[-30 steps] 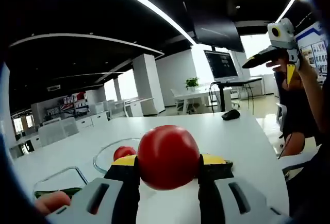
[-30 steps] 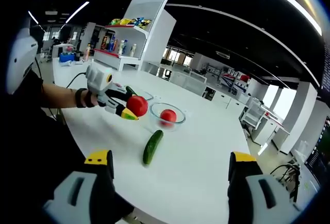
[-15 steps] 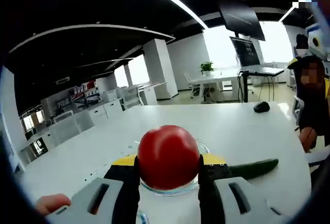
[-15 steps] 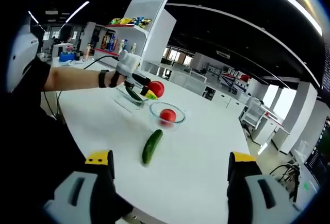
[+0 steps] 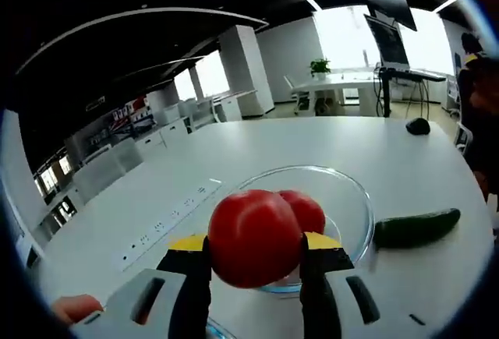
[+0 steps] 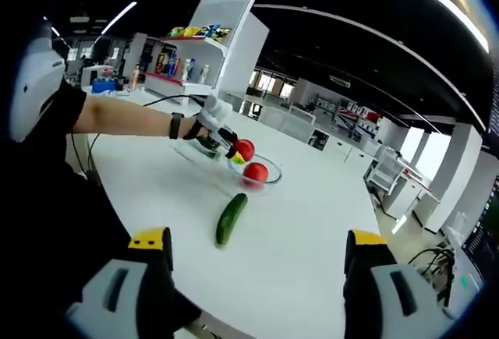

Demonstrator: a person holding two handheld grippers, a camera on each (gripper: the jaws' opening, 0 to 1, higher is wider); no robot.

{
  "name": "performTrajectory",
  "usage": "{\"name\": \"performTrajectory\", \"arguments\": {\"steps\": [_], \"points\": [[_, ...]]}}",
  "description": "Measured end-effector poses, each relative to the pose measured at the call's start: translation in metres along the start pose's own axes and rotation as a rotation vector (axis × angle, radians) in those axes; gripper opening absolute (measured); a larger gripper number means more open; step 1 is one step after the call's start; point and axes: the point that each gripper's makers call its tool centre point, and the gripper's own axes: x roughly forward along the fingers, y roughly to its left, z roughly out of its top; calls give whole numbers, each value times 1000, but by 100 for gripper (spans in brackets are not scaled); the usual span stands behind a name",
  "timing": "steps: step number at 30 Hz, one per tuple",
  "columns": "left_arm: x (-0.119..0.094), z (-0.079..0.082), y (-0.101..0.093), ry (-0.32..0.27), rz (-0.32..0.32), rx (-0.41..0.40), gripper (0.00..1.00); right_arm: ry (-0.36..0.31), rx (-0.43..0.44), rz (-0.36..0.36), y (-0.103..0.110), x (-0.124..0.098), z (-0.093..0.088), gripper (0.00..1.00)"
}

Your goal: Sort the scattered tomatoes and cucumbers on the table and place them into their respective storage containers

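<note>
My left gripper [image 5: 254, 255] is shut on a red tomato [image 5: 253, 236], which hangs just over the near rim of a round glass bowl [image 5: 355, 192]. A second tomato [image 5: 309, 210] lies inside that bowl. A dark green cucumber [image 5: 414, 227] lies on the white table to the bowl's right. In the right gripper view, the left gripper [image 6: 231, 146] holds its tomato [image 6: 245, 149] above the bowl [image 6: 272, 177], which holds the other tomato [image 6: 256, 172]. The cucumber [image 6: 231, 218] lies nearer me. My right gripper [image 6: 257, 273] is open over the table's near edge, its jaws far apart with nothing between them.
A rectangular glass container [image 6: 199, 149] with something green in it sits behind the left gripper, partly hidden by the hand. A row of sockets [image 5: 167, 219] runs along the table. A black mouse [image 5: 418, 126] lies far off. A shelf of goods [image 6: 195, 37] stands beyond the table.
The left gripper has carried its tomato away from the person and over the glass bowl. The cucumber, the bowl and the right gripper have stayed put.
</note>
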Motion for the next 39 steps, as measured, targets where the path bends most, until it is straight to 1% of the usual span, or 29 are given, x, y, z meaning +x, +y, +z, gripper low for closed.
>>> {"name": "performTrajectory", "arguments": {"steps": [1,2,3,5,7,11,13,16,23,27,29,30,31,32,34,36,39], "points": [[1,-2,-2,4,0,4,44,-6,-1,-20,-4,0,1,86],[1,-1,-2,-6,12,23,44,-15,0,-30,-7,0,3,85],[3,-1,-1,1,10,10,44,-19,4,-33,-8,-1,3,84],[7,-1,0,0,14,-2,44,-30,18,-31,-8,-1,5,84],[9,0,1,-1,15,2,44,-29,12,-24,-5,0,5,84],[12,2,-4,10,15,8,44,-20,6,-11,0,2,2,84],[12,3,-5,12,13,-7,45,-18,7,-8,1,3,1,84],[12,4,-9,15,5,-55,45,-11,7,-5,2,4,-1,83],[9,6,-8,12,-2,-78,46,-7,12,-2,2,6,-4,83],[7,13,-7,-7,-1,-79,46,0,14,-4,2,6,-6,83],[4,23,-5,-39,-1,-82,45,-2,14,-4,2,5,-5,83],[3,31,-6,-74,-5,-106,45,-4,14,-4,1,5,-5,83],[1,36,-6,-89,-11,-129,45,-5,14,-4,2,5,-5,83],[0,39,-7,-91,-19,-141,45,-4,14,-4,2,5,-4,83],[0,44,-9,-101,-21,-134,45,-4,11,-3,3,5,-4,83],[0,45,-10,-104,-21,-126,47,-6,10,1,4,5,-4,83],[1,43,-13,-97,-35,-136,54,-2,9,6,5,5,-5,83]]}}
